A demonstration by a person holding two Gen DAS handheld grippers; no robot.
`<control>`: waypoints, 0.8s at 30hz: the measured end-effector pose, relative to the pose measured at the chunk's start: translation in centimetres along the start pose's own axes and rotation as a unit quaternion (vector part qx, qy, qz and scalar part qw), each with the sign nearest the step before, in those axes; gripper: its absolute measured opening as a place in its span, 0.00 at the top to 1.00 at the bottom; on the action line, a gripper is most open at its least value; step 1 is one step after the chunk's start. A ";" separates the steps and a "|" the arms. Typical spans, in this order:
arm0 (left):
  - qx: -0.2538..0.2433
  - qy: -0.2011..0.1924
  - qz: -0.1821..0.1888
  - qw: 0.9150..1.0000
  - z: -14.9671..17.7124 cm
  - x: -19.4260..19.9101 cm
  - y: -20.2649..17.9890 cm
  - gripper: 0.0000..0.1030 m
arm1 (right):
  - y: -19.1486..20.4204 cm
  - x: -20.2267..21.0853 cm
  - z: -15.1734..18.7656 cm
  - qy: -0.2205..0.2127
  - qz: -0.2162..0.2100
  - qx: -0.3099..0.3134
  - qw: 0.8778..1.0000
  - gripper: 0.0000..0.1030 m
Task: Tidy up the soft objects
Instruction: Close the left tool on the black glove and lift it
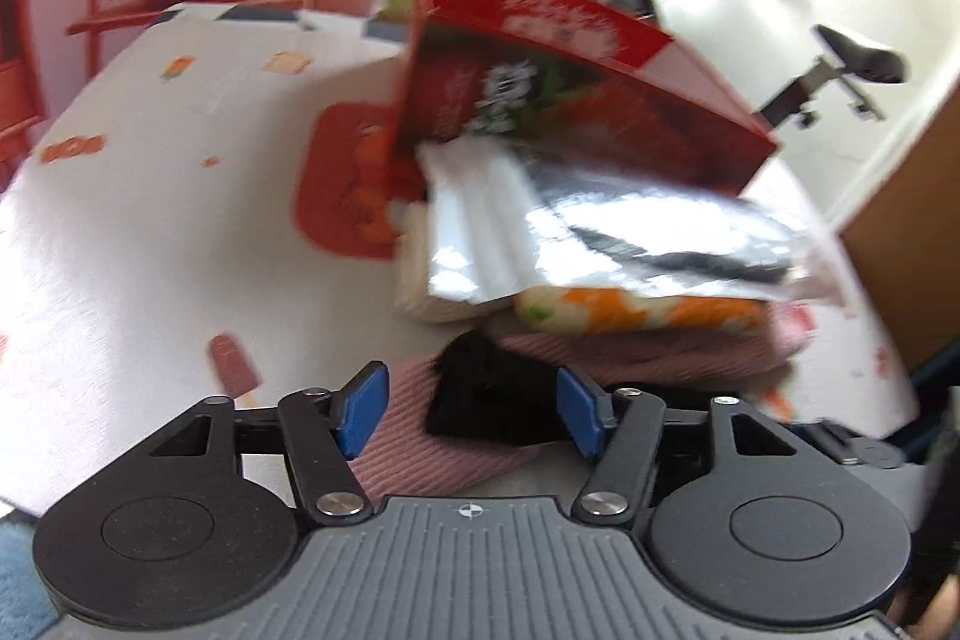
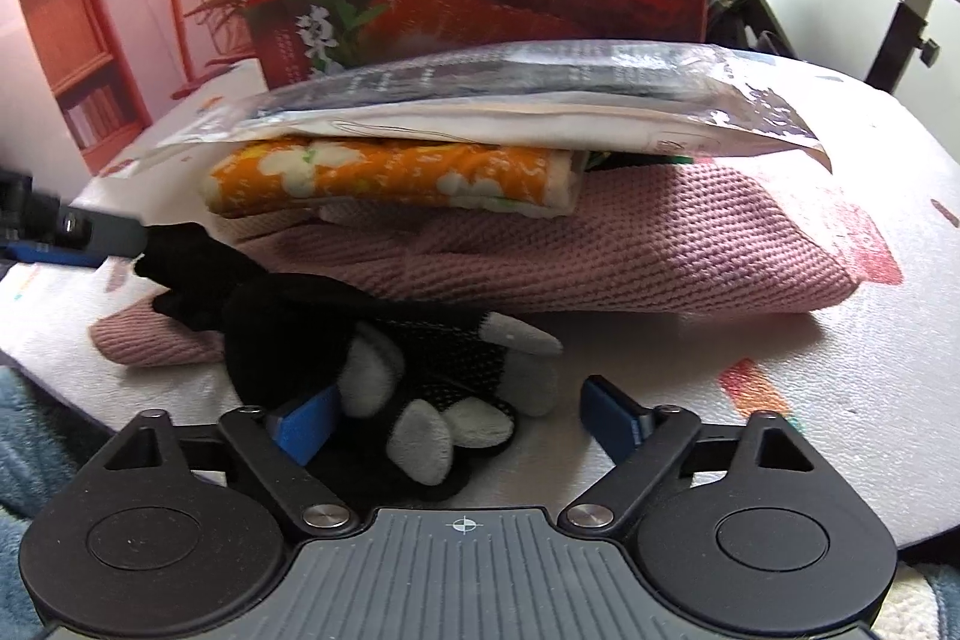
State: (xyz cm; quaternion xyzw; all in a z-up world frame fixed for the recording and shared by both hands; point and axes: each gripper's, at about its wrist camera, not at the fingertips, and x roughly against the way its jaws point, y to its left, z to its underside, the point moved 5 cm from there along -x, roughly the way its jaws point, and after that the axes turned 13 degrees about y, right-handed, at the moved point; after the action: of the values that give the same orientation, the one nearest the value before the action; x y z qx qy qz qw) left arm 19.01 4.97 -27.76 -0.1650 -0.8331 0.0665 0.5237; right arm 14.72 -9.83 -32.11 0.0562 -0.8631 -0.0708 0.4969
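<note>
While stack of pink knit cloth [image 2: 630, 250], orange floral cloth [image 2: 384, 181], foil packets [image 2: 510, 100] stands far: black plush toy [image 2: 336, 358] near, unsorted; right gripper [image 2: 456, 421] and left gripper [image 1: 465, 409] wide open, gripping nothing.

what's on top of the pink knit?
On the pink knit: orange floral cloth, then a silver bag. Something green under the bag is mostly hidden.

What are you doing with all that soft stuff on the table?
A person is tidying soft things with two handheld grippers. Both are open. The right gripper is around a black and grey plush toy on the table. The left gripper hovers nearby. Behind lies a pink knitted cloth with an orange flowered cloth stacked on top.
</note>
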 end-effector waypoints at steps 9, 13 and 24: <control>-0.002 0.029 0.005 1.000 -0.4 -4.4 -1.4 0.52 | 1.8 0.2 0.2 -0.005 -0.007 0.038 0.999 0.12; 0.015 0.019 0.040 0.999 0.8 -4.2 -1.1 0.79 | 2.2 0.0 0.2 -0.007 -0.002 0.048 0.999 0.10; 0.007 0.019 0.066 0.998 1.7 -4.2 -1.3 0.85 | 3.2 -0.7 0.8 -0.004 0.013 0.077 0.997 0.11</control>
State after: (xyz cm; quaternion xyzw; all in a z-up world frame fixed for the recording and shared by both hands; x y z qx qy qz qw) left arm 18.88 2.45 -31.73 -0.2172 -0.8100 0.1037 0.5348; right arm 14.34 -6.55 -32.53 0.0825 -0.8686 0.0021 0.4886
